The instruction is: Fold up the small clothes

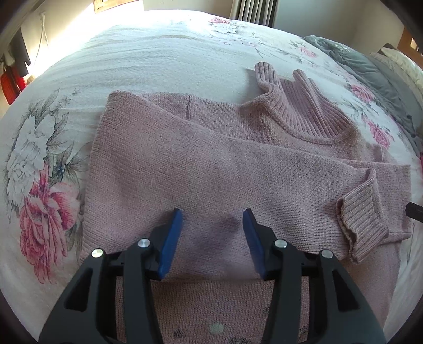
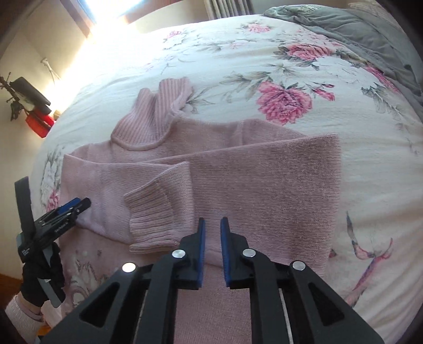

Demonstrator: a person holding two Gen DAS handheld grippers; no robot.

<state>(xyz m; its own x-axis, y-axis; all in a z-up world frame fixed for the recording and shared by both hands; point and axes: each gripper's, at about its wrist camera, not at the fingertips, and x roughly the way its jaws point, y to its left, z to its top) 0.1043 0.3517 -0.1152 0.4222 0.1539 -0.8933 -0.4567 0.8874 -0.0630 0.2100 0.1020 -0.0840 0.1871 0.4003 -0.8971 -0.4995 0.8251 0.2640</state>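
A pink knit turtleneck sweater (image 1: 211, 169) (image 2: 238, 180) lies flat on the floral bedspread, ribbed collar (image 1: 301, 105) (image 2: 156, 119) pointing away. Both sleeves are folded across the chest; one ribbed cuff (image 1: 362, 219) (image 2: 153, 219) lies on top. My left gripper (image 1: 212, 219) hovers open over the lower body of the sweater, nothing between its blue pads. My right gripper (image 2: 212, 227) is open with a narrow gap, just above the sweater beside the cuff. In the right wrist view the left gripper (image 2: 76, 205) appears at the left edge, held by a black-gloved hand (image 2: 39, 280).
The floral bedspread (image 1: 47, 185) (image 2: 285, 100) covers the bed all around. A grey blanket (image 1: 370, 68) (image 2: 343, 29) is bunched at the far right. A red object (image 2: 39, 121) and dark items sit by the wall at the left. A radiator (image 1: 253, 12) stands beyond the bed.
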